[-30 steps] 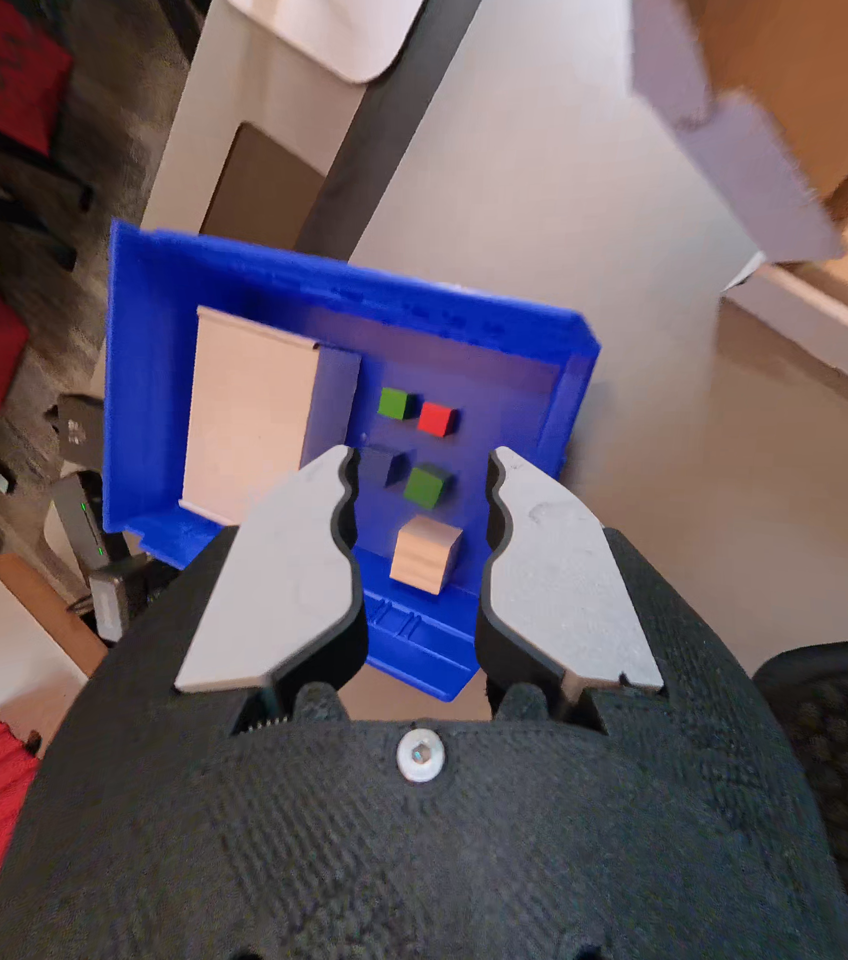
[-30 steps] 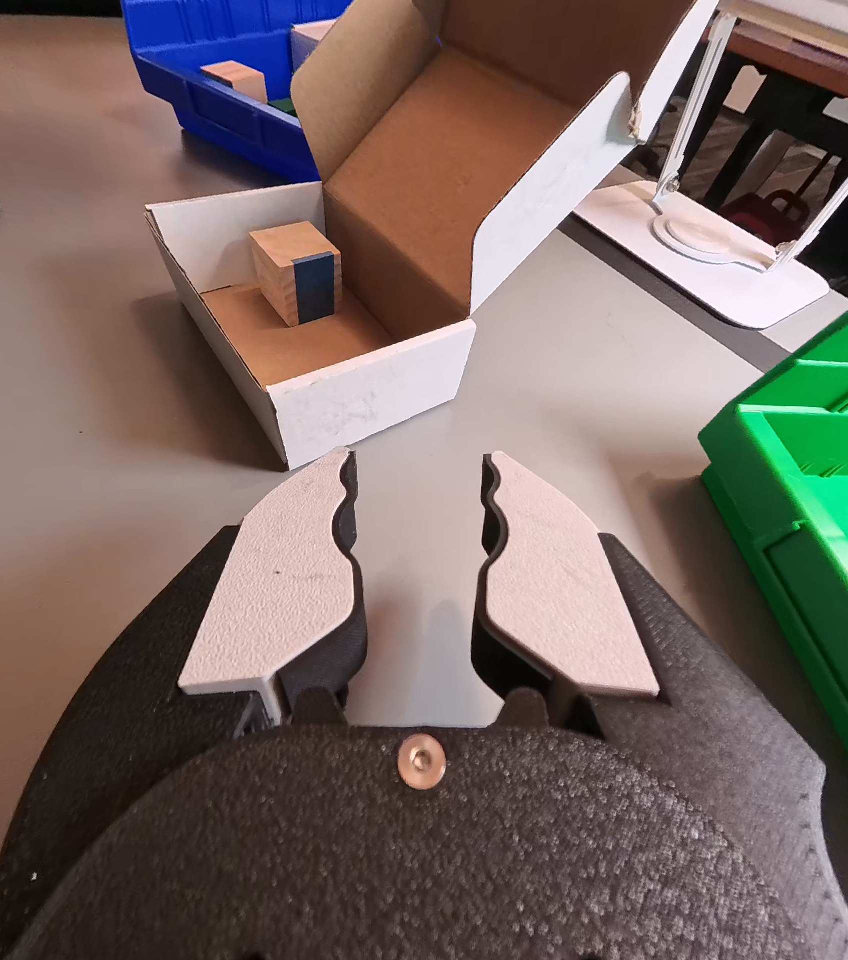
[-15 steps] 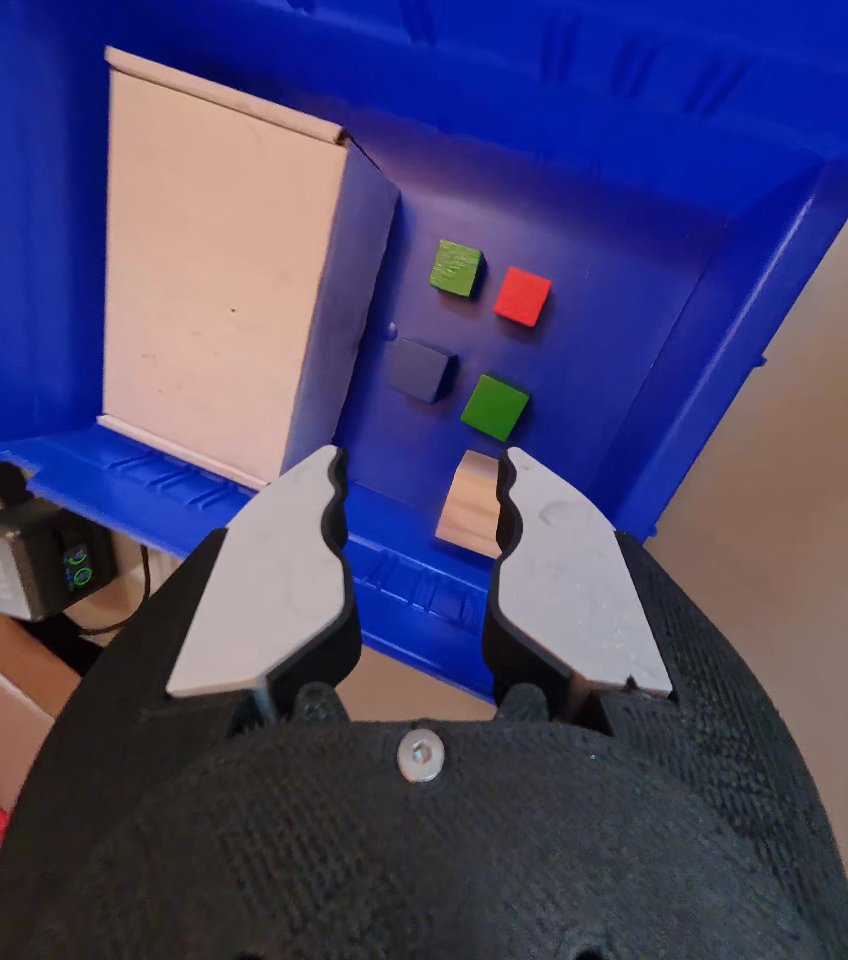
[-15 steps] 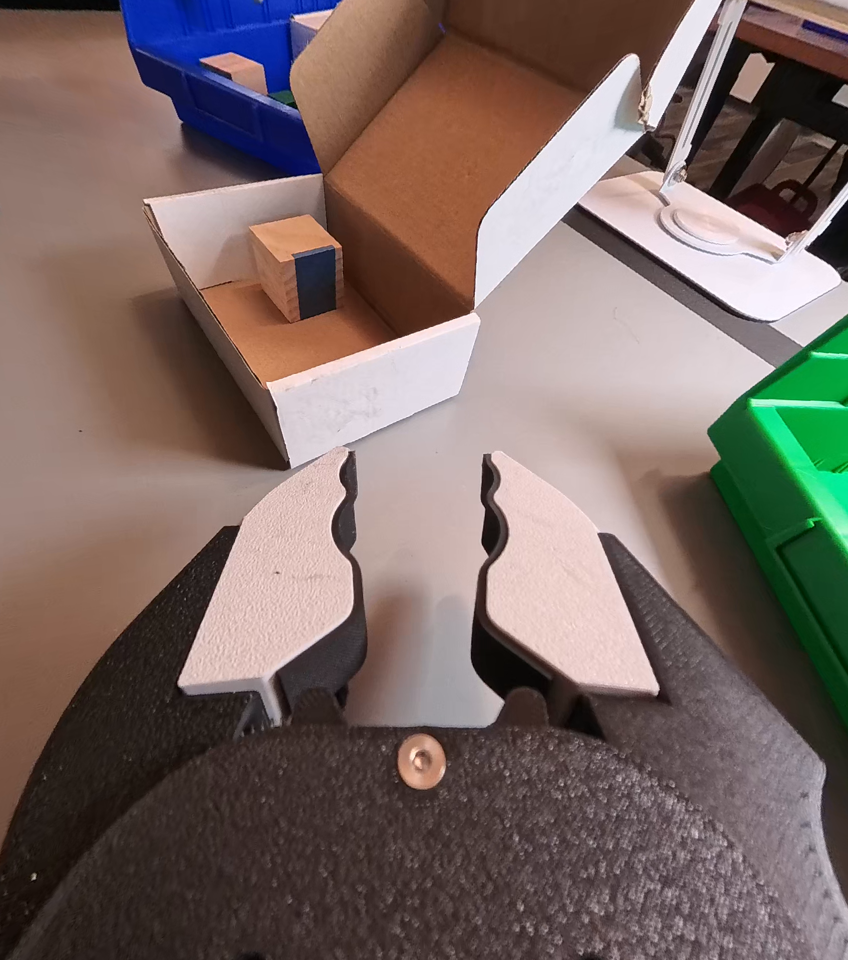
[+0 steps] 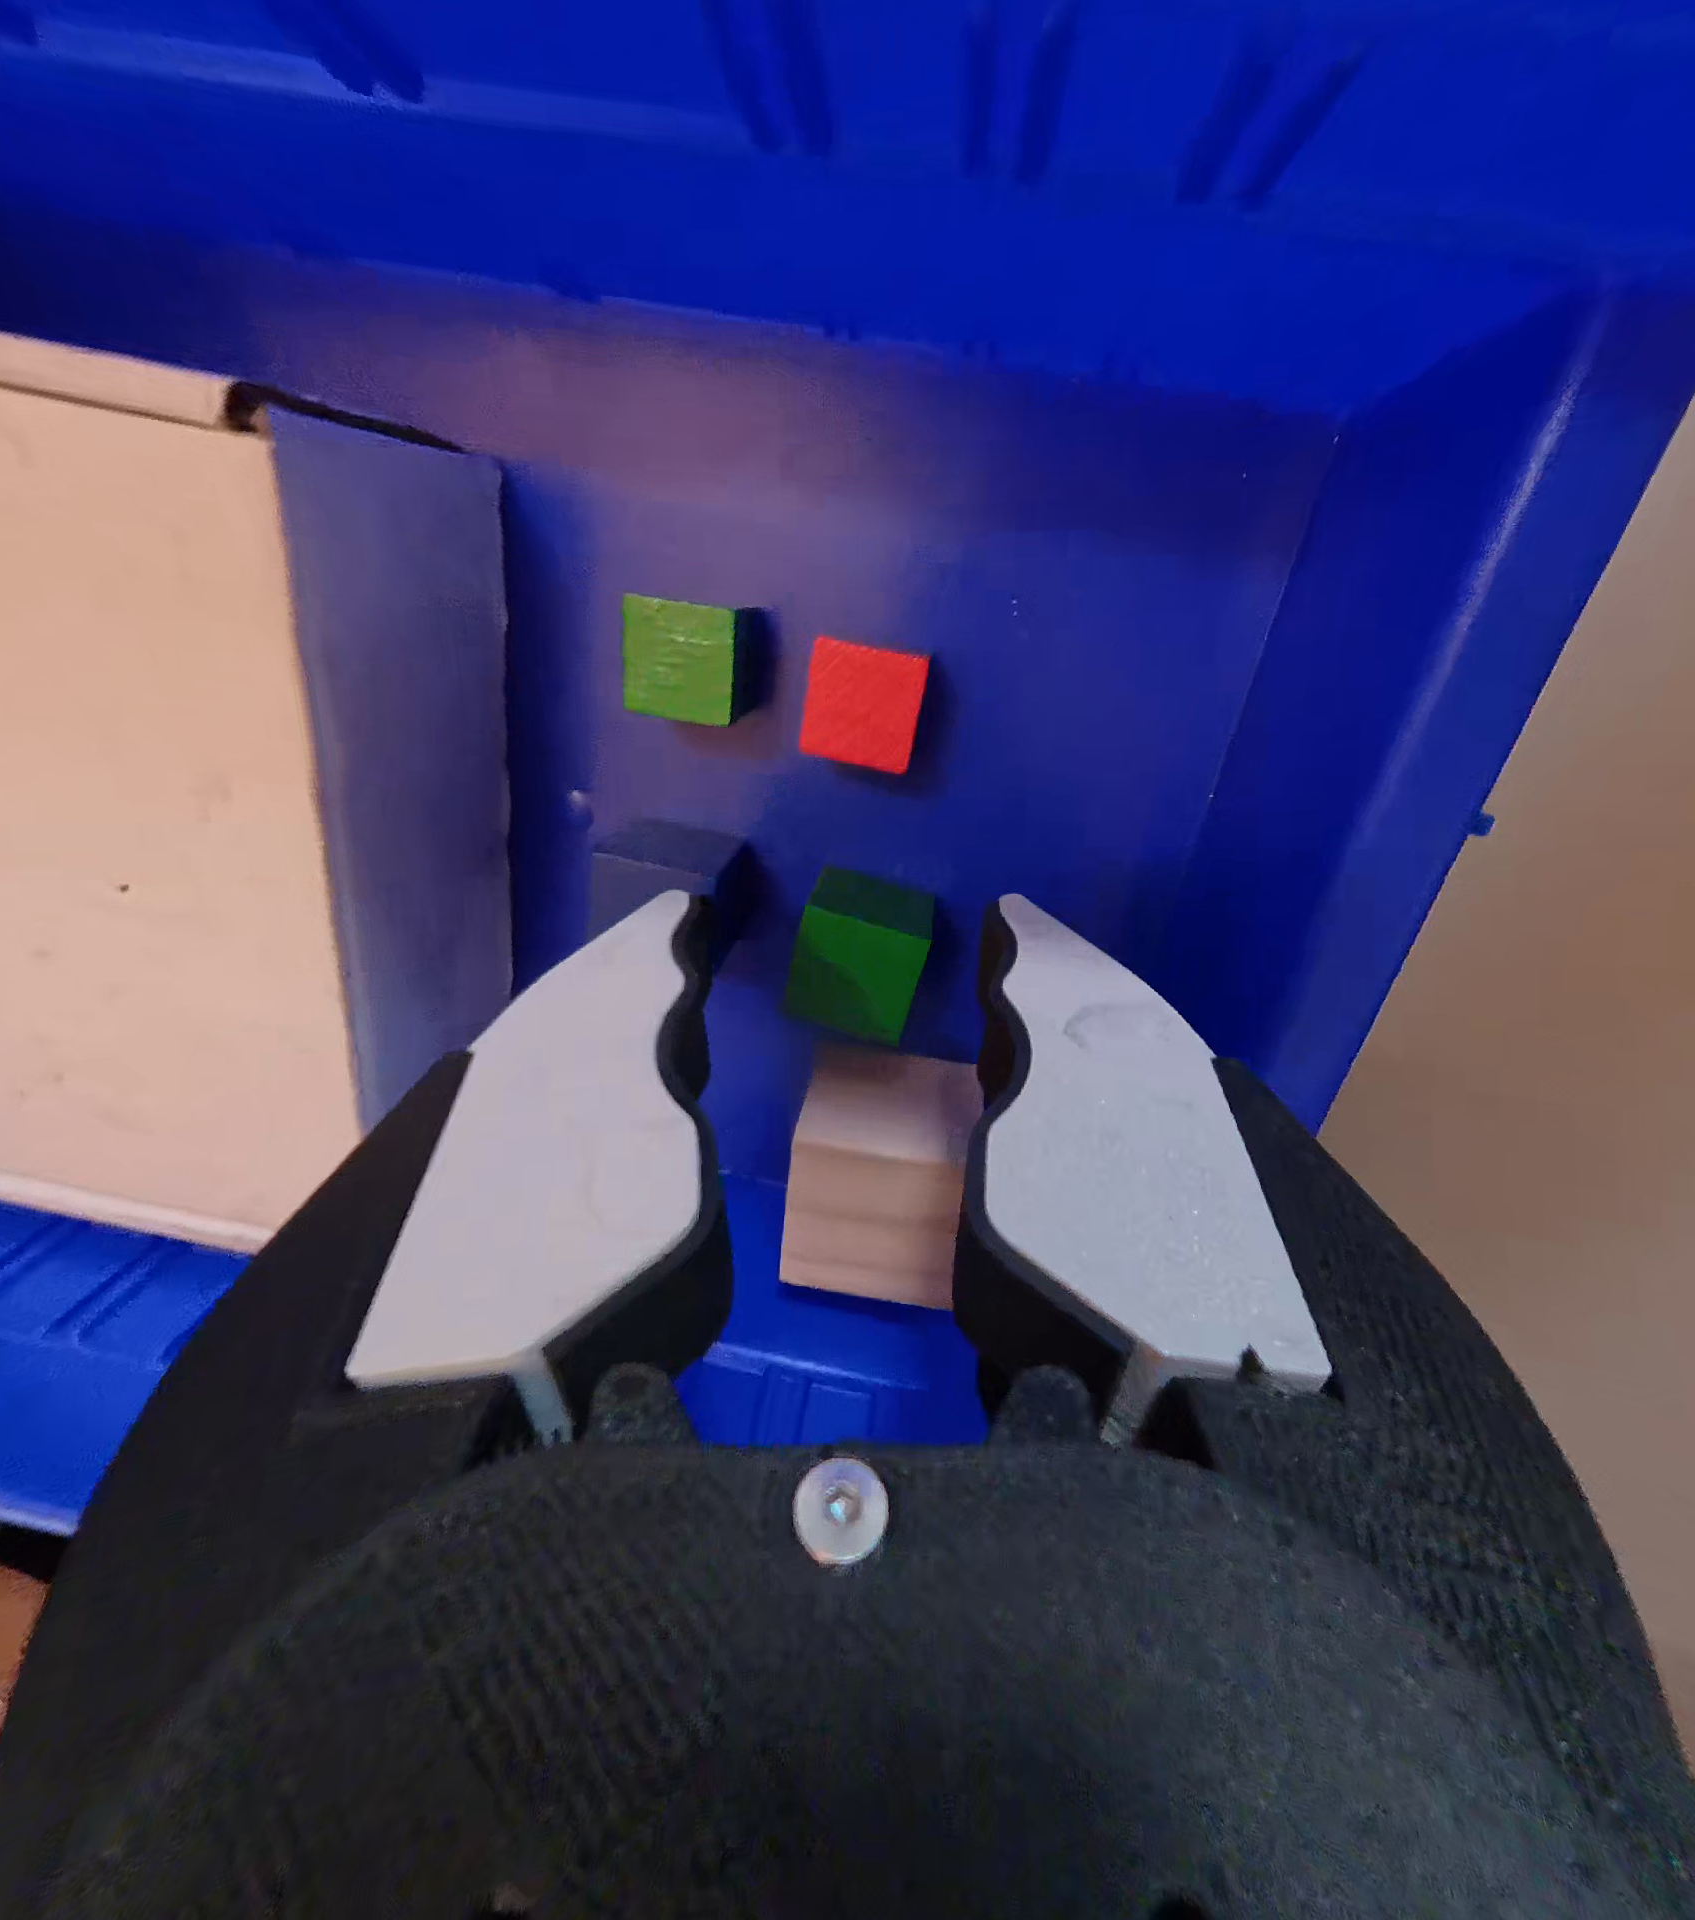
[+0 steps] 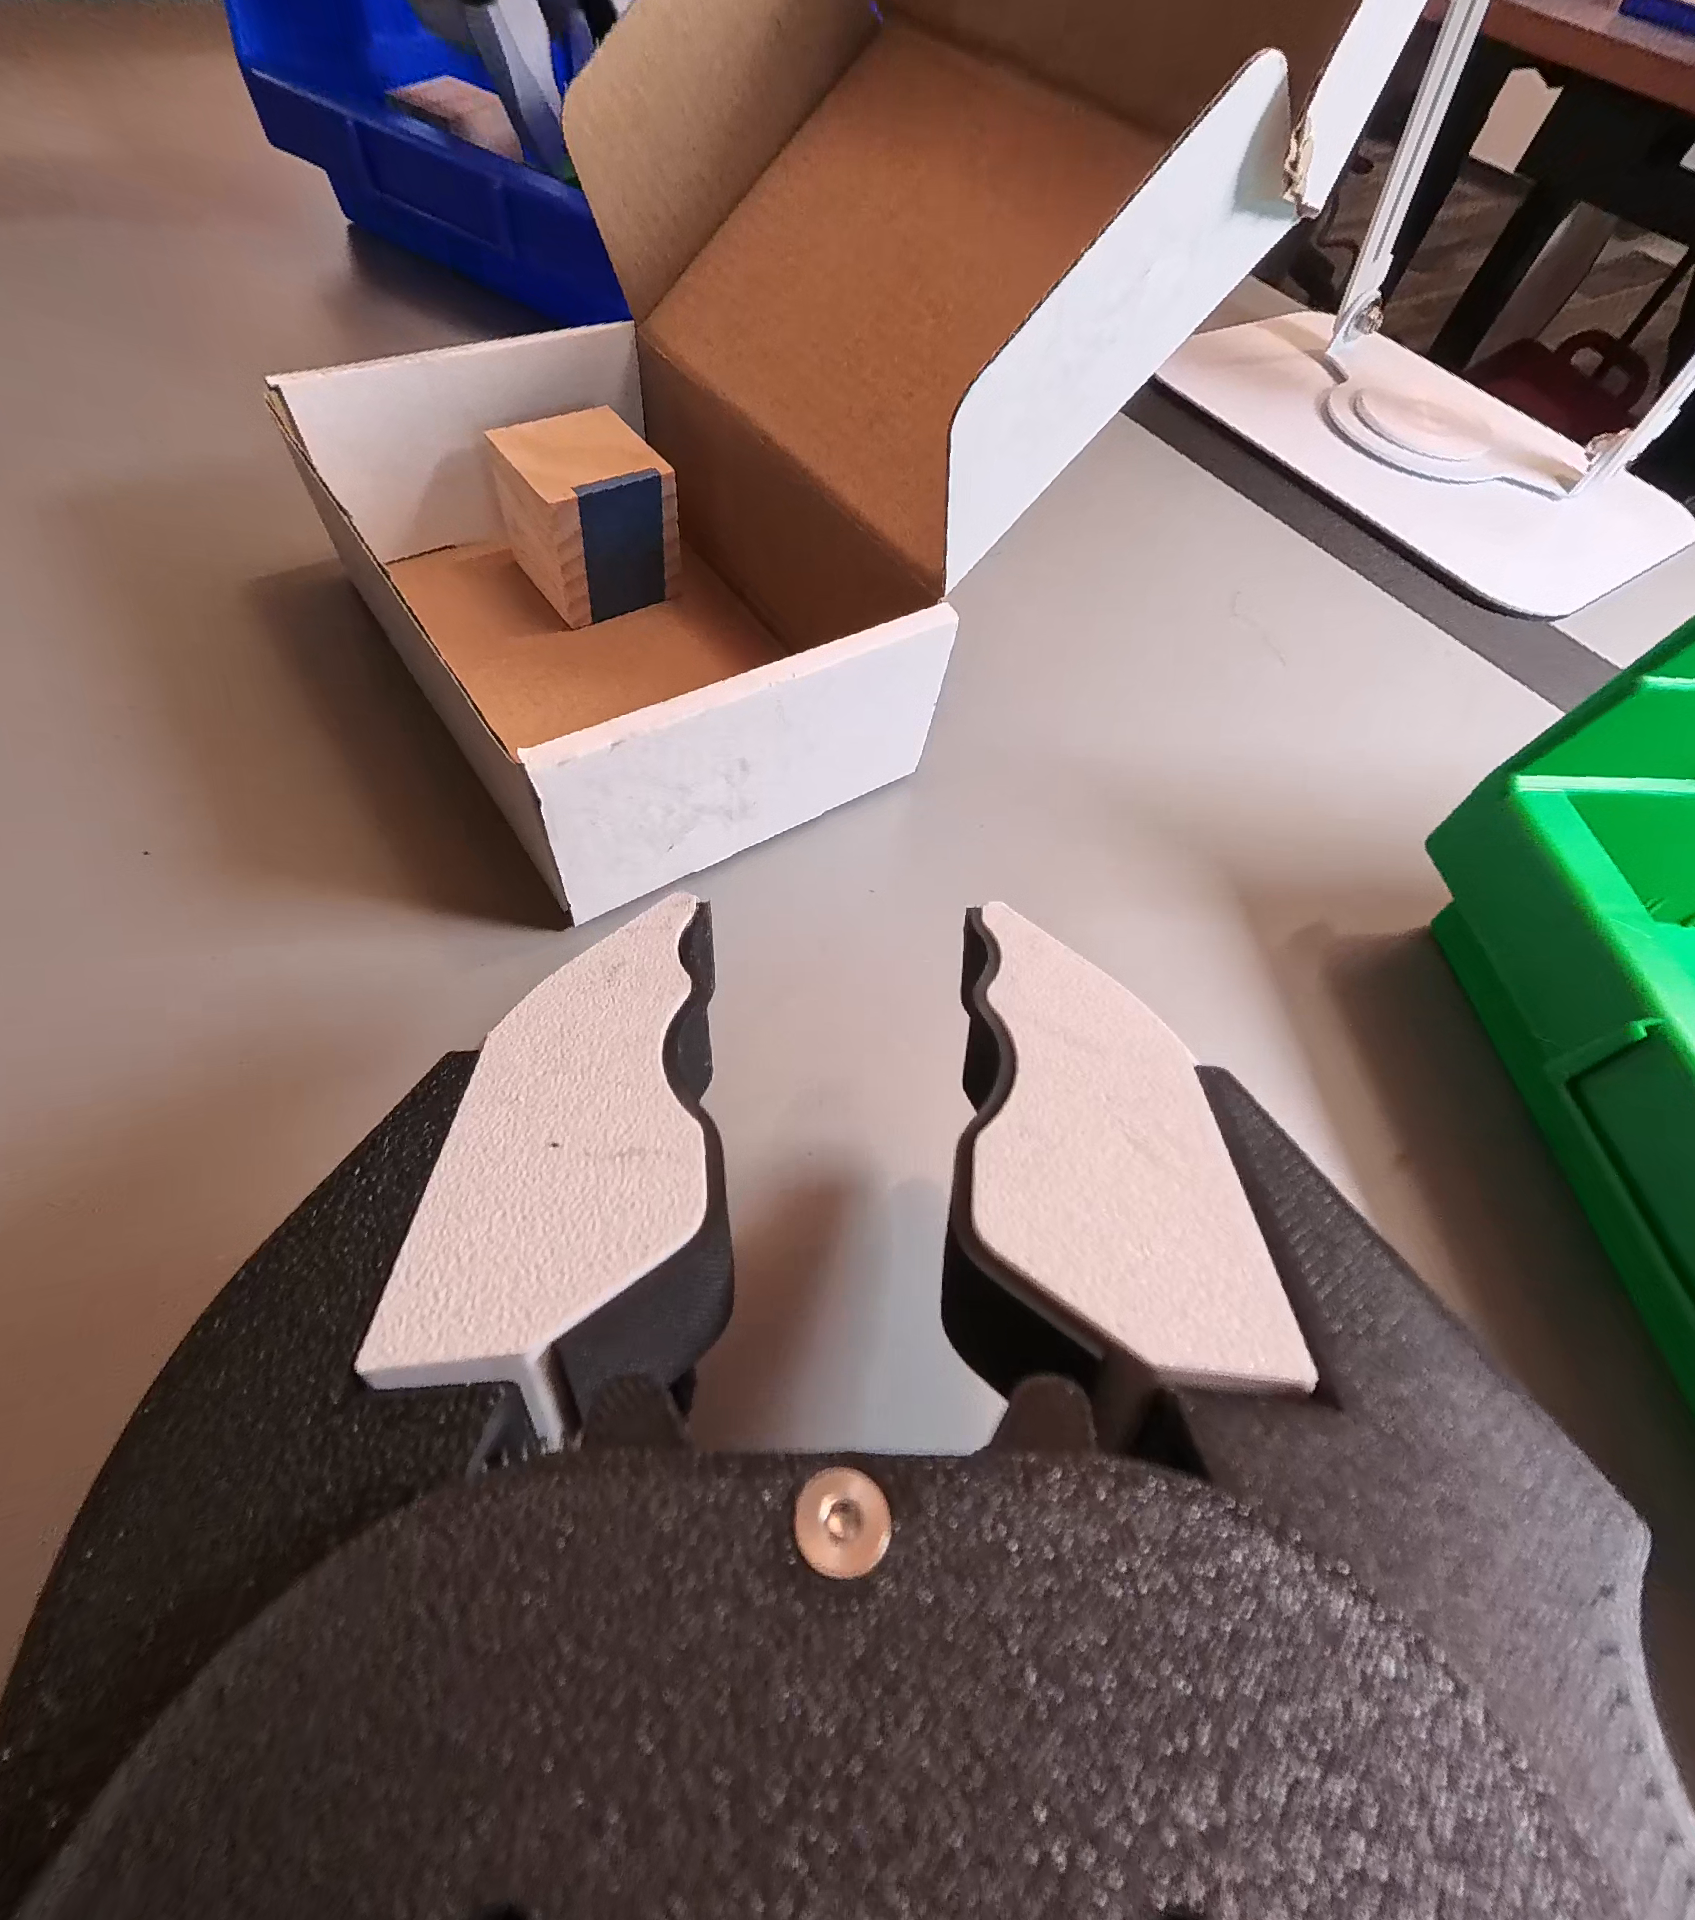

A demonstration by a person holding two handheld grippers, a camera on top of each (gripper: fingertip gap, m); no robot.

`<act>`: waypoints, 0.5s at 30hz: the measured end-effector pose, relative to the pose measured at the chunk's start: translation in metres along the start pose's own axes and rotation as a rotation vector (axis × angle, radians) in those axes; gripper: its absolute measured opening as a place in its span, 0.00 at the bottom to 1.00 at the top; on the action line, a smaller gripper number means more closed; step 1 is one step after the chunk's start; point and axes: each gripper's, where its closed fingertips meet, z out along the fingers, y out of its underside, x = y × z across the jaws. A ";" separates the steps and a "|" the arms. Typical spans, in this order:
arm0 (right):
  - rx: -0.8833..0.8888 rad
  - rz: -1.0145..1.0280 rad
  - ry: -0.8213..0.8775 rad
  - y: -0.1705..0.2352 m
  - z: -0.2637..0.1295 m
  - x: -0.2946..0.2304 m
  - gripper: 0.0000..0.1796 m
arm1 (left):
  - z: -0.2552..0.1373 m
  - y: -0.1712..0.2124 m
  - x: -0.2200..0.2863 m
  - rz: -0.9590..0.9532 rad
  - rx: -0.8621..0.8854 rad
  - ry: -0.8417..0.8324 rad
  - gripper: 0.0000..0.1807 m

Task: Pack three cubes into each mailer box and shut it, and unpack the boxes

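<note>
Five cubes (image 5: 869, 1184) in blue bin (image 5: 926, 260), one in open mailer box (image 6: 718, 769); both tongs wide, empty.

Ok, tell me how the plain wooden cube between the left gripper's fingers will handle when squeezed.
The wooden cube looks solid, so probably stiff. Its flat faces should suit the left gripper and make rolling unlikely. Being small, it is likely light.

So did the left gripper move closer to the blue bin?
Yes. The left gripper went down into the blue bin, and its open jaws now flank the plain wooden cube.
</note>
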 end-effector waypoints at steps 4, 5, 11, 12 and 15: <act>0.000 0.003 0.001 0.000 0.000 0.001 0.25 | 0.010 -0.002 0.004 0.020 -0.029 0.012 0.24; 0.000 0.004 0.001 0.000 0.000 0.001 0.25 | 0.013 -0.002 0.005 0.023 -0.036 0.015 0.22; -0.004 0.004 -0.002 0.001 0.001 0.000 0.25 | 0.018 -0.002 0.006 0.045 -0.048 0.015 0.10; -0.003 0.003 -0.001 0.001 0.000 0.000 0.25 | 0.015 -0.004 0.004 0.046 -0.041 0.009 0.10; 0.003 0.004 -0.001 0.000 0.000 0.000 0.25 | 0.002 -0.010 -0.005 0.025 -0.001 -0.014 0.11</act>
